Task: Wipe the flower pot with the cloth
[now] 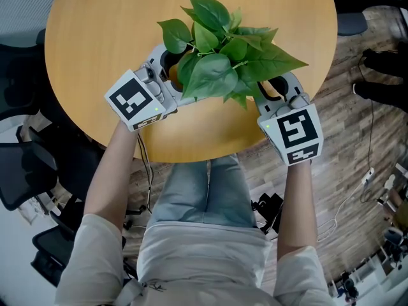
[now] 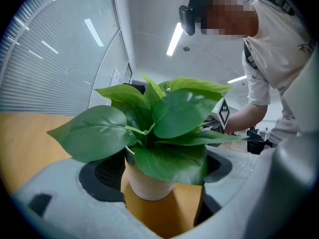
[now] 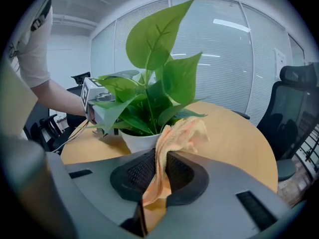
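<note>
A leafy green plant [image 1: 220,56] in a white flower pot [image 2: 149,183] stands on the round wooden table [image 1: 95,30]. In the head view the leaves hide most of the pot. My left gripper [image 2: 159,183] has its jaws on either side of the pot; the left pad [image 2: 107,176] lies against the pot wall, and leaves cover the right side. To the right of the plant, my right gripper [image 3: 160,168] is shut on an orange cloth [image 3: 174,136]. The cloth's free end lies close beside the pot rim [image 3: 139,139]; whether they touch is unclear.
Both grippers [image 1: 169,75] [image 1: 271,89] work near the table's front edge [image 1: 191,158], above the person's lap. A black office chair [image 1: 25,171] stands at the left, another chair [image 3: 294,108] beyond the table. Cables [image 1: 366,180] lie on the wood floor.
</note>
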Tool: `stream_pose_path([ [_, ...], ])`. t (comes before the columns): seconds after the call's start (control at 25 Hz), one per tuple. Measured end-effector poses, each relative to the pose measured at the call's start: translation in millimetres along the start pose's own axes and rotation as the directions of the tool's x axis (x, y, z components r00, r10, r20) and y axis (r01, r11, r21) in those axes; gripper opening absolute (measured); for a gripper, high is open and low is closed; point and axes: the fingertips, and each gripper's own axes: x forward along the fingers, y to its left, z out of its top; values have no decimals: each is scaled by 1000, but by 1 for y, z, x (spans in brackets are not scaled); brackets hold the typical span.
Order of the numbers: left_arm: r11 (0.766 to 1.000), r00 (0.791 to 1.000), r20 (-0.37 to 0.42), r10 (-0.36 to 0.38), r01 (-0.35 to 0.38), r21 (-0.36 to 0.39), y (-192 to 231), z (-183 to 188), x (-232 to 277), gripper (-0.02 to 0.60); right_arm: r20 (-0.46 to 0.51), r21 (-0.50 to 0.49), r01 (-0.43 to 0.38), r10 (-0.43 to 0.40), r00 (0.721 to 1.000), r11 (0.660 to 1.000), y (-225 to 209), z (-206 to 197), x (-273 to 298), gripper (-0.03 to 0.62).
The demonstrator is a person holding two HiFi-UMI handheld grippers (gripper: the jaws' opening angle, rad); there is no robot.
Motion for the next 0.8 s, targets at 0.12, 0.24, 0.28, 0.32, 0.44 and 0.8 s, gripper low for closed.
stream_pose_path([
  [0.12,1000,1000,-8,13,-13,-5,-1,0,1,434,-5,-4,-9,9,1000,1000,4,-2,-1,44],
  [0.24,999,999,-7,40,-40,-14,-1,-1,2,434,-15,-18,-18,18,1000,1000,6,-5,-2,44],
  [0.28,998,999,-7,52,-52,-18,-1,-1,3,434,-17,-19,-20,19,1000,1000,6,-5,-2,44],
  [0.32,998,998,-7,65,-65,-19,-1,-1,4,434,-17,-19,-19,19,1000,1000,6,-6,-3,44],
  [0.44,995,995,-10,101,-101,-21,-2,-1,7,434,-18,-17,-16,16,1000,1000,4,-7,-4,44],
  [0.8,982,983,-26,183,-184,-41,-3,-1,7,434,-32,-25,-16,15,999,1000,10,-8,-6,44],
])
